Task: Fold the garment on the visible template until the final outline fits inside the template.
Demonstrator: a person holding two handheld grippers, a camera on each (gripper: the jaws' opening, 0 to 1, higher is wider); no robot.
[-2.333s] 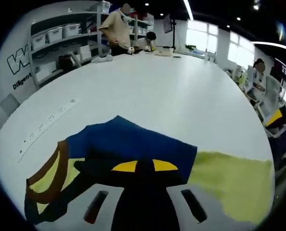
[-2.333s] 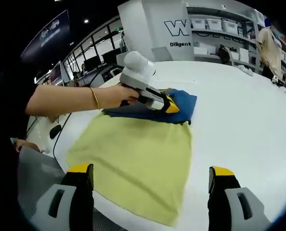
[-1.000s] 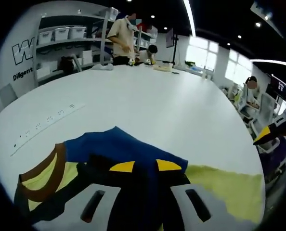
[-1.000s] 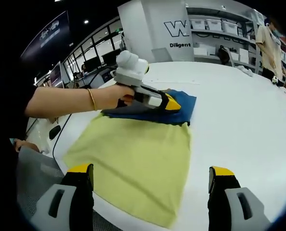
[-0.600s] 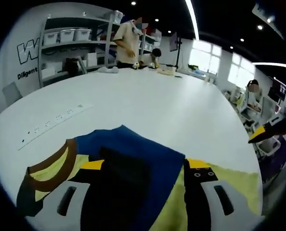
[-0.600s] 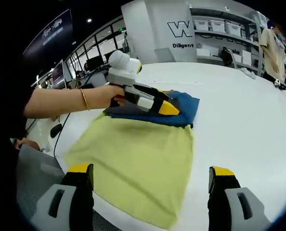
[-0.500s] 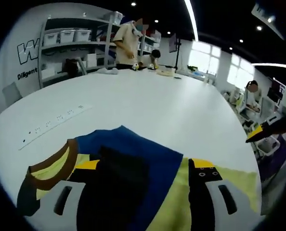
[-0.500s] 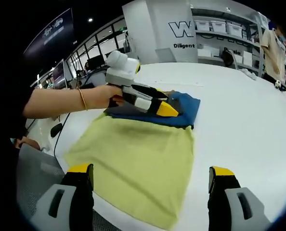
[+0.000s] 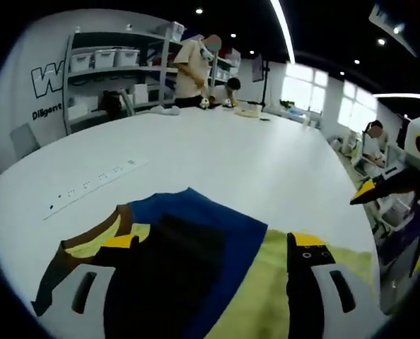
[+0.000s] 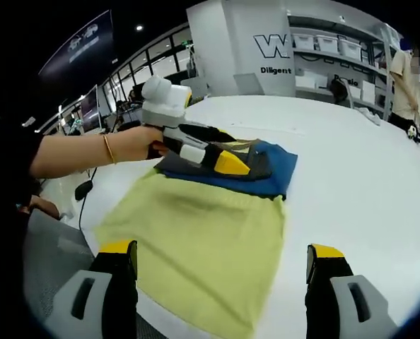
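Observation:
A folded blue garment [image 9: 196, 219] with a black panel and a brown-and-yellow collar lies on the white table, at the far end of a yellow-green template sheet [image 10: 203, 247]. In the left gripper view my left gripper [image 9: 213, 247] is open, its jaws spread on either side of the black panel. The right gripper view shows the left gripper [image 10: 238, 164] held by a hand just over the garment [image 10: 277, 173]. My right gripper [image 10: 220, 248] stands open at the template's near edge, nothing between its jaws. Its yellow tip [image 9: 376, 191] enters the left gripper view from the right.
The big white table [image 9: 217, 148] runs far beyond the garment, with a row of sockets [image 9: 90, 187] to the left. Shelves of bins [image 9: 118, 78] and people [image 9: 196, 70] stand at the far end. A grey chair [image 10: 47, 261] sits by the table's near corner.
The left gripper was shut on the garment a second ago; it has opened and let go, then drawn back slightly. The right gripper has stayed put.

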